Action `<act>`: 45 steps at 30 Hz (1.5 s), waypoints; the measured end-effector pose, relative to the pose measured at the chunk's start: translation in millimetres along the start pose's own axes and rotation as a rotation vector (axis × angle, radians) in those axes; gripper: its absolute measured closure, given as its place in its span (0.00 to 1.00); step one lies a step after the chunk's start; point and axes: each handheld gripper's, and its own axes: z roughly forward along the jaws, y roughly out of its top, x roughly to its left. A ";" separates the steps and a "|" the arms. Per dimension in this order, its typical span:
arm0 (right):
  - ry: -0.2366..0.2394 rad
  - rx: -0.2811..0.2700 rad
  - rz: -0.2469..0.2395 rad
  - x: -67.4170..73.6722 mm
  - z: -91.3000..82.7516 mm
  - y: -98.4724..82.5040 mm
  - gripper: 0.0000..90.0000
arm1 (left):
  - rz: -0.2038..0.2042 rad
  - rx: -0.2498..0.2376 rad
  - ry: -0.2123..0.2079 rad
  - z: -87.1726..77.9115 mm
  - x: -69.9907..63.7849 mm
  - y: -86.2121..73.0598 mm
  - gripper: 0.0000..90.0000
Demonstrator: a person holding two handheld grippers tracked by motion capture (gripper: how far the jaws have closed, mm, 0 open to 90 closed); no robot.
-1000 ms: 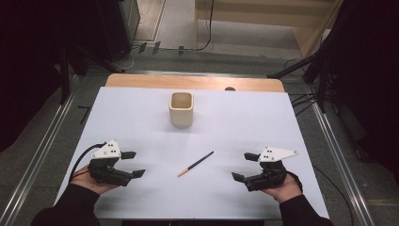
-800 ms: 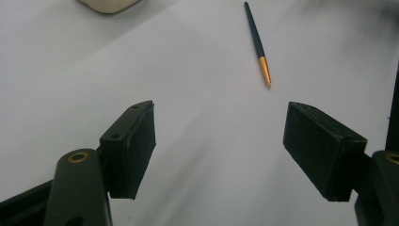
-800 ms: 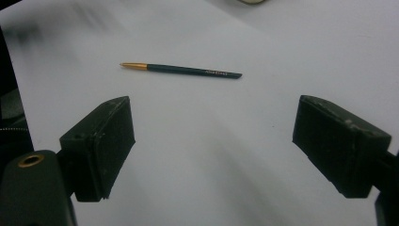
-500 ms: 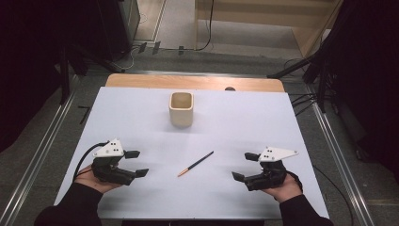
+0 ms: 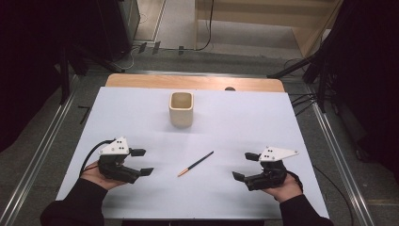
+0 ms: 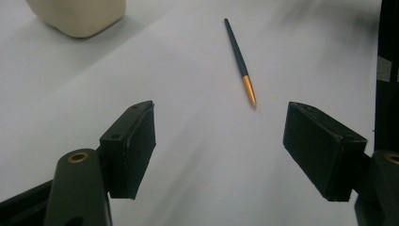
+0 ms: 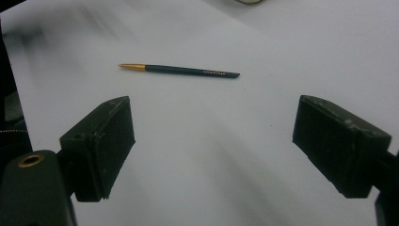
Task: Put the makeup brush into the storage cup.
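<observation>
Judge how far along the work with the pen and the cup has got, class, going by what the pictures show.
Nothing looks done: the pen lies flat on the white table, apart from the empty beige cup. In hand: the left gripper and right gripper sit open on either side of the pen, touching nothing. Probably left: grasping the pen and, judging by the layout, standing it in the cup.

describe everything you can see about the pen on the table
The pen is slim, with a dark body and an orange-gold tapered end; small gold lettering shows on the body in the right gripper view. It lies flat on the white table, slanted, with its gold end nearer the person and its dark end pointing away toward the right. It sits between the left gripper and right gripper, in front of the cream cup. Nothing touches it but the table.
</observation>
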 end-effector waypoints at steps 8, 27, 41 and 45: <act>0.002 -0.001 0.001 0.2 -0.1 0.0 0.16 | 0.002 -0.003 -0.017 7.8 0.0 4.0 0.29; 0.002 -0.002 0.001 0.6 -0.4 0.0 0.16 | 0.030 0.006 -0.032 22.4 -3.8 20.1 0.30; 0.005 0.003 0.004 1.0 0.0 -0.2 0.16 | 0.052 0.035 -0.035 38.0 -7.9 31.9 0.30; 0.005 0.002 0.003 0.8 -0.1 -0.3 0.16 | 0.051 0.030 -0.035 42.2 -9.1 34.9 0.30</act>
